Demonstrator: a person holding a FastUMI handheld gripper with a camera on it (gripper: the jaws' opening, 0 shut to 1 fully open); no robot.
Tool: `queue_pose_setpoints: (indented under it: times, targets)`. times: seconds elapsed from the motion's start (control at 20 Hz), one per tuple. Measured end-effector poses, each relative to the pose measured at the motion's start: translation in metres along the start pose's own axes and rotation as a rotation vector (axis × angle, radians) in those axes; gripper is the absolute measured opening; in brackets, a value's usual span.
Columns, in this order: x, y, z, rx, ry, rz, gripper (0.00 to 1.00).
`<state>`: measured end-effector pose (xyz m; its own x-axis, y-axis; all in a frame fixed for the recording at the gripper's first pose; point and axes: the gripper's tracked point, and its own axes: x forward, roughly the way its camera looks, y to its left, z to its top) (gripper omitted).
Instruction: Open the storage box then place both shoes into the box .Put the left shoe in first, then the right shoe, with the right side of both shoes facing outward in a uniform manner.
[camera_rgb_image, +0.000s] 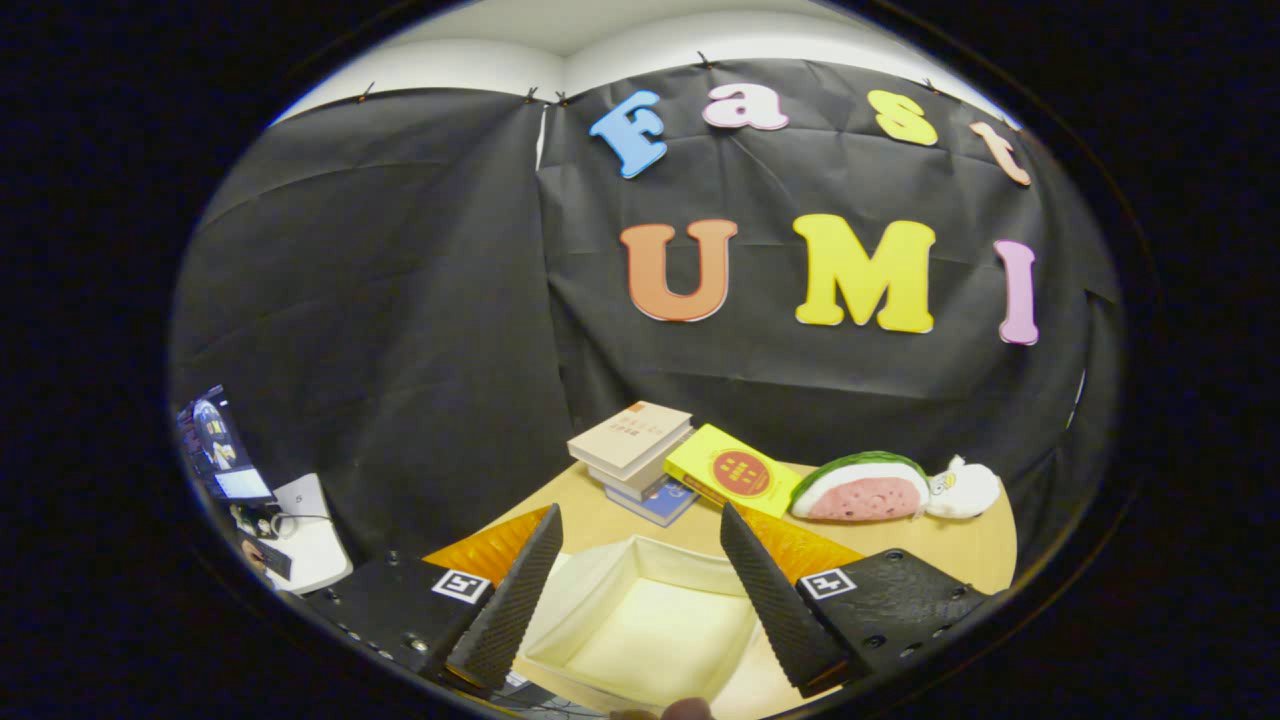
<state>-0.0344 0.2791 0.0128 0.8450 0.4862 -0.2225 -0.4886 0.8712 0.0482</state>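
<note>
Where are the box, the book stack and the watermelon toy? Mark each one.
box (640, 552): gripper view, on its far wall, between the open fingers.
book stack (630, 435): gripper view, on the top book's cover, beyond the fingers.
watermelon toy (865, 495): gripper view, on its pink cut face.

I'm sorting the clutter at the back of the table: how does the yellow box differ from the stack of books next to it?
The yellow box is one bright thing with a red round mark, and lies tilted against the stack of books. The stack is several books piled flat, with a beige one on top and a blue one at the bottom. Both lie on the table, beyond the open gripper.
</note>
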Motion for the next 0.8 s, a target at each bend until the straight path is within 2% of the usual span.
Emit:
queue_pose_setpoints:
  times: [0.2,0.5,0.8]
  targets:
    - [-0.025,-0.083,-0.025,0.057,0.014,-0.082,0.96]
    - [-0.054,-0.199,-0.089,0.102,0.09,-0.205,0.96]
    - [-0.051,-0.272,-0.187,0.164,0.246,-0.276,0.96]
